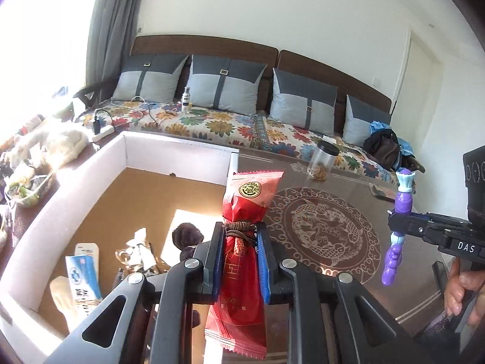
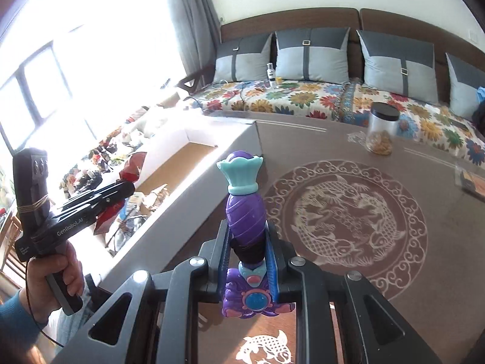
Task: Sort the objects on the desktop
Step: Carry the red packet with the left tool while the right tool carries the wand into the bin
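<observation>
Left gripper [image 1: 239, 242]: angled down, clamped on red snack packet [image 1: 242, 261] | Right gripper [image 2: 251, 248]: angled down, clamped on purple toy [image 2: 245, 218]

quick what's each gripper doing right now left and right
Left gripper: closed on the red snack packet, at its cord-tied waist.
Right gripper: closed on the purple toy, fingers around its lower body.

The right gripper [image 1: 400, 226] body reads "DAS". The left gripper [image 2: 121, 192] body reads "GenRobot.AI". Print on the red packet [image 1: 242, 242] is illegible.
</observation>
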The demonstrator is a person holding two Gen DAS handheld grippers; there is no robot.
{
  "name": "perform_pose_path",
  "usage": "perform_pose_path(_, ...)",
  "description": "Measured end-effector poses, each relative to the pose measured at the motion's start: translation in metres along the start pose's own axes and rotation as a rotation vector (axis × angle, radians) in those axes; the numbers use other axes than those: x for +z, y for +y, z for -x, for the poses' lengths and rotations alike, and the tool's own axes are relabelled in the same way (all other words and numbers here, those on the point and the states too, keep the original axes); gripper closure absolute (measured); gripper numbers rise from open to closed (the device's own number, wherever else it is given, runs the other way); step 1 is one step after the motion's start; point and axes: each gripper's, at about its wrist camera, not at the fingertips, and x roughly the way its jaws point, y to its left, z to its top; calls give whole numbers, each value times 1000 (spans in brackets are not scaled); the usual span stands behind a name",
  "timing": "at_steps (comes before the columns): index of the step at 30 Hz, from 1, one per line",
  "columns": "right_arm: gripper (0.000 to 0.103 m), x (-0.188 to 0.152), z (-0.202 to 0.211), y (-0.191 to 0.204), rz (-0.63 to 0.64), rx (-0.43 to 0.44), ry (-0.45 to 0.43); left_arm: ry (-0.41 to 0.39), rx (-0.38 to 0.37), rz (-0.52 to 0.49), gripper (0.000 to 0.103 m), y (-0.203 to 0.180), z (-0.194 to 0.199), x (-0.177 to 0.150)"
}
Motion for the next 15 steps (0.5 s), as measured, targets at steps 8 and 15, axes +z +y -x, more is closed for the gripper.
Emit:
perform_pose_path(8, 82, 41, -90, 146, 70, 236, 60, 165, 179, 94, 84, 106, -19, -23)
perform_pose_path(15, 78, 7, -203, 189, 55, 205, 280, 289, 256, 199, 62, 142, -42, -55)
